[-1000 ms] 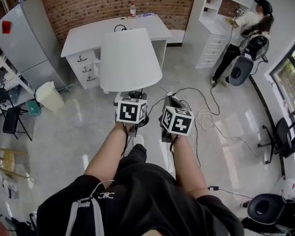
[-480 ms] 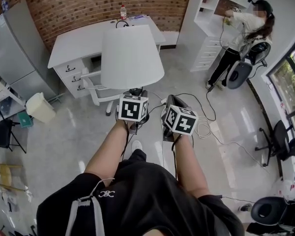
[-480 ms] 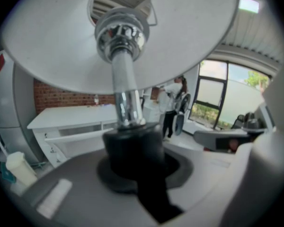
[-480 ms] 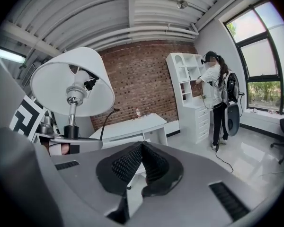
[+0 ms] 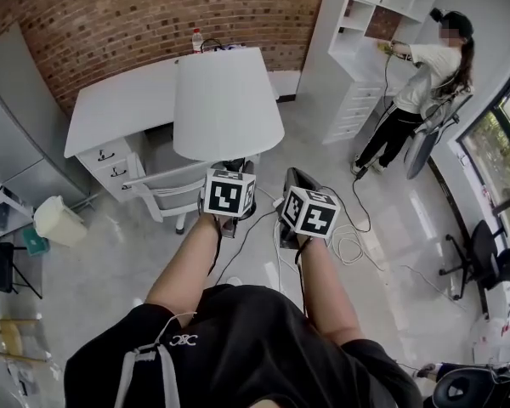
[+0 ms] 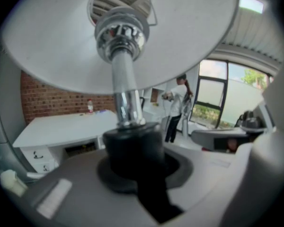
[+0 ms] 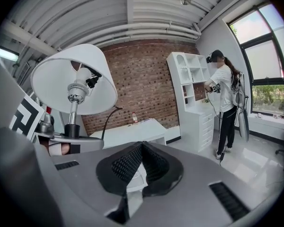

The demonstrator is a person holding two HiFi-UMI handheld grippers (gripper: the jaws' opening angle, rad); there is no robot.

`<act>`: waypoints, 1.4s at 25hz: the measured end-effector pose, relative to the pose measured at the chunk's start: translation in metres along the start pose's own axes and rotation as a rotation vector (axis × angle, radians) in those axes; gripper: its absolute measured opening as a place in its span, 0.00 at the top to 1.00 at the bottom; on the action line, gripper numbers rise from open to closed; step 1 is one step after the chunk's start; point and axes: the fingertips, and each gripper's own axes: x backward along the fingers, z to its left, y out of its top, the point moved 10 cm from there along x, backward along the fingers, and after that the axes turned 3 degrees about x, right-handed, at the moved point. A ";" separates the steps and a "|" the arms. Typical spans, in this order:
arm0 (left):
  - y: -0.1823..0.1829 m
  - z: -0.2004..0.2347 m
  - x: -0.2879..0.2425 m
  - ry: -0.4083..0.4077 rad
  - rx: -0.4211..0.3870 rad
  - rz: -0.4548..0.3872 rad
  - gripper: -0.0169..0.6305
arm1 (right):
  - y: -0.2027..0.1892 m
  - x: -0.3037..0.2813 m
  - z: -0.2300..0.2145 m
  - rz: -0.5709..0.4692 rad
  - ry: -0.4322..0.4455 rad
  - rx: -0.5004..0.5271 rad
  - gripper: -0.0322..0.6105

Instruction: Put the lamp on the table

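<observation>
Over open floor, short of the white desk (image 5: 123, 109), the lamp (image 5: 228, 100) is carried upright, off the ground.

Progress, as judged:
- Pick-up is done; the lamp is borne by the left gripper (image 6: 132, 161) alone.
- The desk is near but not reached. A white chair (image 5: 166, 189) stands between carrier and desktop.
- Left to do: the approach, setting the lamp down on a bare stretch of desktop, then release. A bottle (image 5: 196, 39) stands at the far edge, well clear of the near side.

Jaws:
- Left: held narrowly apart and clamped on the black collar (image 6: 132, 148) at the bottom of the chrome stem (image 6: 125, 93). The white shade (image 6: 118, 32) spreads overhead, so the lamp's lower end is hidden from the head view.
- Right gripper (image 7: 141, 148): ribbed pads are pressed together at the tips, with nothing pinched between them (only pale floor is seen through the gap below). It is held just beside the left one and touches no part of the lamp.
</observation>
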 end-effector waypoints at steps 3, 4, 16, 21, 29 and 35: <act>0.013 0.018 -0.020 -0.001 0.002 -0.002 0.86 | 0.007 -0.027 0.000 0.008 -0.006 0.005 0.95; 0.016 0.023 -0.026 0.001 0.006 0.001 0.86 | 0.008 -0.035 -0.001 0.015 -0.007 0.005 0.95; 0.028 0.068 -0.075 0.045 0.051 0.043 0.86 | 0.024 -0.117 -0.001 0.060 0.052 0.008 0.95; 0.046 0.088 -0.113 0.065 0.048 0.035 0.86 | 0.037 -0.166 -0.012 0.049 0.074 0.009 0.95; 0.099 0.104 -0.202 0.080 0.056 0.030 0.86 | 0.082 -0.257 -0.061 0.047 0.109 0.016 0.95; 0.132 0.110 -0.273 0.115 0.096 0.029 0.86 | 0.119 -0.321 -0.106 0.068 0.158 0.030 0.95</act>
